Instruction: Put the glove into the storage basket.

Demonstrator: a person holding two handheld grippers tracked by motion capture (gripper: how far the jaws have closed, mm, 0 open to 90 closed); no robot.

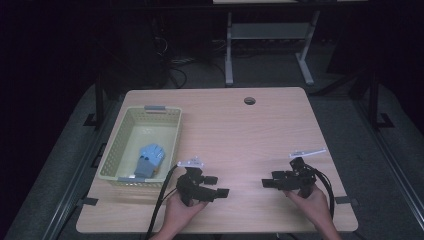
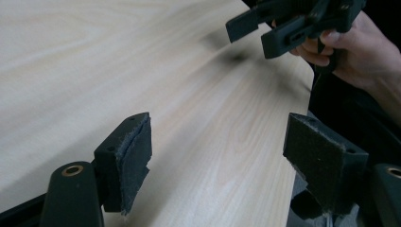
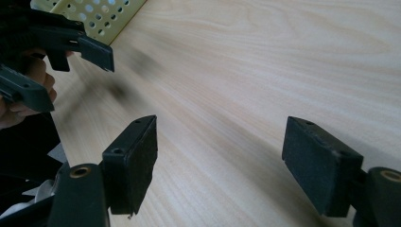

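A pale yellow perforated basket [image 1: 120,137] stands at the table's left, and a blue cloth item [image 1: 150,159] lies inside it near its front right corner. My left gripper [image 1: 218,185] is held over the table's front, right of the basket, pointing right, open and empty. My right gripper [image 1: 267,180] hovers at the front right, pointing left toward the other, open and empty too. In the left gripper view my own jaws [image 2: 217,156] stand wide apart over bare wood, with the right gripper [image 2: 257,30] ahead. In the right gripper view my jaws [image 3: 220,161] are spread, the left gripper [image 3: 71,71] ahead.
The light wooden table [image 1: 240,130] has a round cable hole [image 1: 249,100] near its far edge. A corner of the basket [image 3: 94,14] appears in the right gripper view. Beyond the table stands a dark floor with a metal desk frame [image 1: 267,45] and cables.
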